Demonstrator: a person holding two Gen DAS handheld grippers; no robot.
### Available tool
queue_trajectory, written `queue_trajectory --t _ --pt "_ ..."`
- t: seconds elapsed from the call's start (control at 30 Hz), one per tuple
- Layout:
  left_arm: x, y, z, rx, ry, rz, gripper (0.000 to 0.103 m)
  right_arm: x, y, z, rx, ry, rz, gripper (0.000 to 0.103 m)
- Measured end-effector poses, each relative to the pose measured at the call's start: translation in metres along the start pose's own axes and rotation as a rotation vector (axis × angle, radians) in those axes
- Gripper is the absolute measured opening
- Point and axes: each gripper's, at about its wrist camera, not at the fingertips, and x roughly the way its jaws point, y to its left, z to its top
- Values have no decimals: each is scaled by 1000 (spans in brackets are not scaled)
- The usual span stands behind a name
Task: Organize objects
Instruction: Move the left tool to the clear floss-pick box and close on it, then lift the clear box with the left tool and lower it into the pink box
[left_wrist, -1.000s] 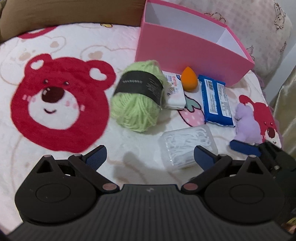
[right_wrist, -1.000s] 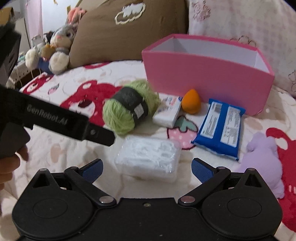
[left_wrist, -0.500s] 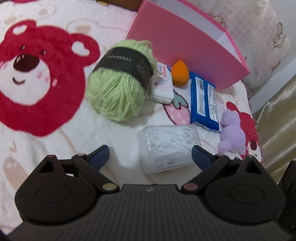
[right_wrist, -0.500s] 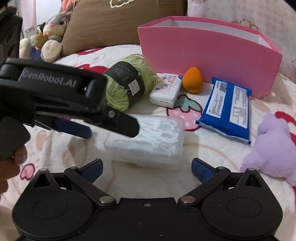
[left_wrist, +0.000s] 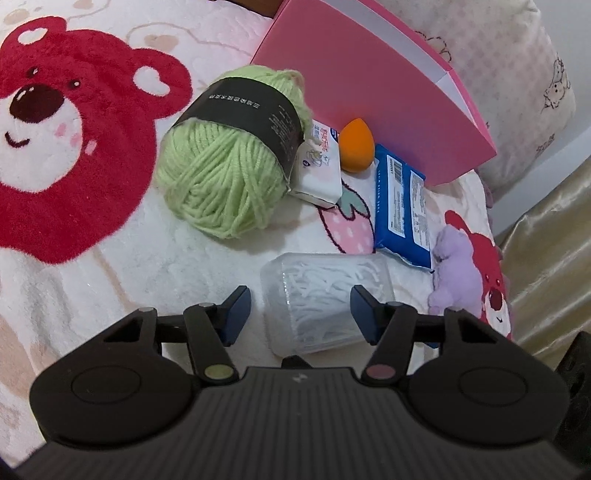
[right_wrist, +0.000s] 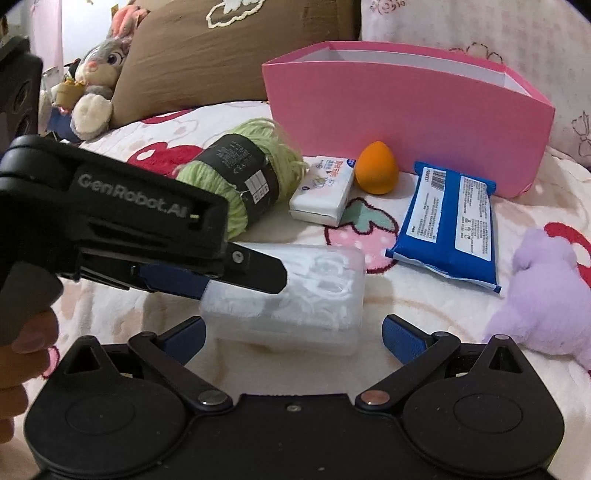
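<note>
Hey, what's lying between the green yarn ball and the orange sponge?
A small white soap-sized box lies between the green yarn ball and the orange sponge, touching the yarn. Both wrist views show it.

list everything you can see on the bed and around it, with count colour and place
clear plastic box: 1, clear with white floss picks inside, nearest, between the left gripper's fingers
yarn ball: 1, light green with black label, left of the small carton
small carton: 1, white, beside the yarn
makeup sponge: 1, orange, against the pink box
blue packet: 1, blue with white labels, right of the strawberry print
plush toy: 1, lilac, far right
pink box: 1, pink, white inside, at the back
pillows: 2, brown and pale patterned, behind
stuffed rabbit: 1, grey, back left
blanket: 1, white with red bears
left gripper: 1, black, blue pads, closing on the clear box
right gripper: 1, black, open
hand: 1, left edge, on the left gripper's handle
</note>
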Motion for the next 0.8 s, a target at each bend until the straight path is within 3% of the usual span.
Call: queue_trajectory --t 0.2,0.4,0.8 --pt "4 -2 -1 -5 19 -21 57 8 4 1 -3 17 1 94" --pt "-2 -6 0 33 15 -17 56 1 7 3 2 7 -17 93" --pt "-52 -39 14 134 -16 -67 54 -50 14 30 43 -34 -39 93"
